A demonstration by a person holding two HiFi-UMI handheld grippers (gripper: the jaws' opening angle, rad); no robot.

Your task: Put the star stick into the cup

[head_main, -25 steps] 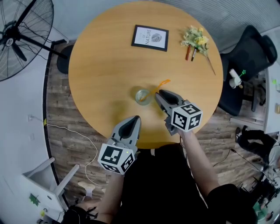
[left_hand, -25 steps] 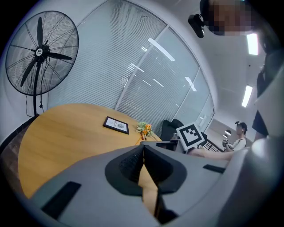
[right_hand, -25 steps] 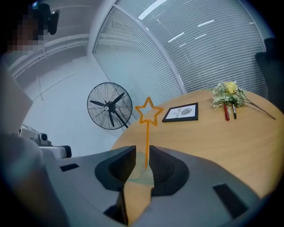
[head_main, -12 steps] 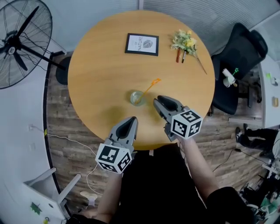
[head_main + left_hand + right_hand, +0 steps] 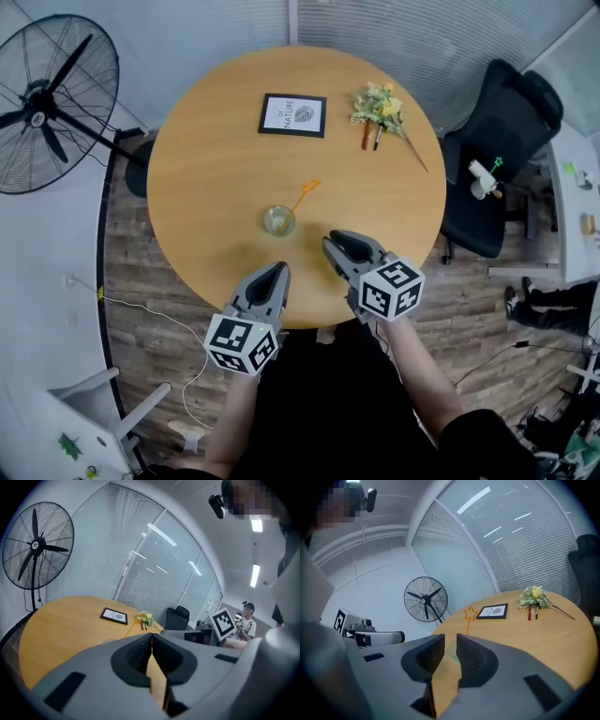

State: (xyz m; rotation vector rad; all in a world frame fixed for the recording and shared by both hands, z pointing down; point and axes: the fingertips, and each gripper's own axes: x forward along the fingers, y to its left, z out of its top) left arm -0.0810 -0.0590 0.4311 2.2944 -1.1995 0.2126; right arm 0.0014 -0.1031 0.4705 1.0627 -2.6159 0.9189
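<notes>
A clear glass cup [image 5: 279, 220] stands on the round wooden table [image 5: 206, 178]. The orange star stick [image 5: 305, 192] leans out of it, star end up and to the right. In the right gripper view the star [image 5: 469, 613] rises just beyond the jaws. My right gripper [image 5: 331, 246] hovers near the table's front edge, to the right of the cup and apart from it. Its jaws have just been closing; they stay slightly open with nothing between them. My left gripper [image 5: 278, 271] is at the front edge below the cup, jaws shut and empty.
A framed picture [image 5: 292, 114] and a bunch of flowers with two pens [image 5: 380, 108] lie at the far side of the table. A standing fan [image 5: 47, 117] is at the left and a black office chair [image 5: 497, 141] at the right. A seated person [image 5: 246, 625] shows in the left gripper view.
My right gripper has drawn back from the cup and stick toward the table's near edge. The left gripper has also pulled back a little. The stick stays in the cup.
</notes>
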